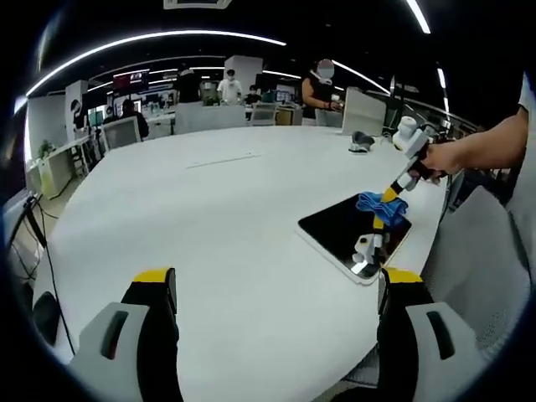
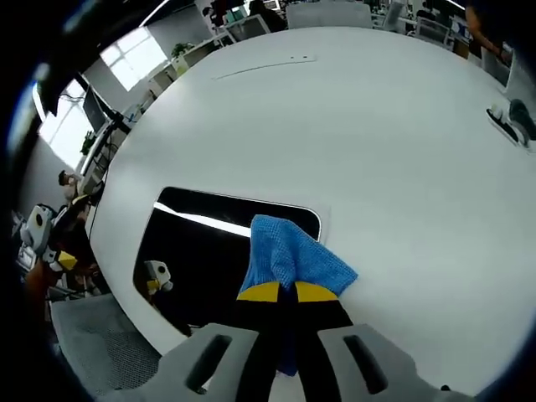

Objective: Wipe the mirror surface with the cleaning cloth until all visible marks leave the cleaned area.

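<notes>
A dark rectangular mirror [image 1: 343, 228] with a pale rim lies flat on the white table [image 1: 209, 218], close to the table's right edge. A blue cleaning cloth [image 1: 370, 203] rests on the mirror's far end, and my right gripper [image 1: 387, 203], held by a hand [image 1: 440, 157], is shut on it. In the right gripper view the yellow-tipped jaws [image 2: 286, 293] pinch the cloth [image 2: 293, 251] over the mirror's [image 2: 201, 243] right end. The glass reflects the gripper. My left gripper [image 1: 279, 280] hovers open over bare table, left of and short of the mirror.
A small dark object [image 1: 362, 141] lies at the table's far right side, also seen in the right gripper view [image 2: 512, 121]. A grey mesh chair [image 2: 88, 339] stands just past the table edge by the mirror. People and desks fill the background.
</notes>
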Demonstrator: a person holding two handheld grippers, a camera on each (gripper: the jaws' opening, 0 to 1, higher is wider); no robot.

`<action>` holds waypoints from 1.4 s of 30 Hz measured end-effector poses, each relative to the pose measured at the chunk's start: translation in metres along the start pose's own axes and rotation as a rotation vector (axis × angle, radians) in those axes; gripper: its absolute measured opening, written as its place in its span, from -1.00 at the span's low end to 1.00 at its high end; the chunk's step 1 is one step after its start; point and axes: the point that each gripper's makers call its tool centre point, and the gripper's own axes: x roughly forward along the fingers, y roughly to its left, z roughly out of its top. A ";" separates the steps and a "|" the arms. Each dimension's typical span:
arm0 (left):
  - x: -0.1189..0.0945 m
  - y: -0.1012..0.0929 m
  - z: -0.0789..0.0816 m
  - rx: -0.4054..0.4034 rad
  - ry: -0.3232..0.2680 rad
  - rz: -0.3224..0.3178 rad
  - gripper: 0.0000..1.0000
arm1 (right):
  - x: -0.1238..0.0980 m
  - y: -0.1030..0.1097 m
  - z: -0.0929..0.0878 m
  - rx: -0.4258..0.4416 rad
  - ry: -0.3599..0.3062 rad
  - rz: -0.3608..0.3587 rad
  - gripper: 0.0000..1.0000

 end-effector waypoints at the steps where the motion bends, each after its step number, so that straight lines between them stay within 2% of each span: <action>1: 0.001 0.001 -0.001 0.006 0.008 0.005 0.98 | 0.000 0.000 0.000 0.012 0.011 0.003 -1.00; 6: 0.008 -0.001 -0.003 0.000 0.013 -0.001 0.98 | 0.000 -0.001 -0.001 0.032 0.007 0.015 -1.00; 9: 0.008 -0.003 -0.002 -0.002 0.014 -0.014 0.98 | -0.001 0.002 -0.002 -0.007 -0.023 -0.034 -1.00; 12: 0.006 -0.001 0.005 0.000 -0.012 -0.006 0.98 | -0.002 0.002 -0.002 0.035 -0.042 -0.040 -1.00; 17: 0.005 -0.004 0.006 0.003 -0.011 -0.008 0.98 | -0.005 0.006 -0.011 0.028 -0.022 -0.037 -1.00; 26: 0.004 -0.008 0.005 0.015 -0.008 -0.021 0.98 | -0.010 0.014 -0.026 -0.009 -0.027 -0.060 -1.00; 30: 0.003 -0.007 0.003 0.012 -0.005 -0.020 0.98 | -0.011 0.014 -0.028 0.021 -0.033 -0.052 -1.00; 42: 0.006 -0.009 0.000 0.002 -0.007 -0.027 0.98 | -0.016 0.025 -0.046 0.050 0.010 -0.030 -1.00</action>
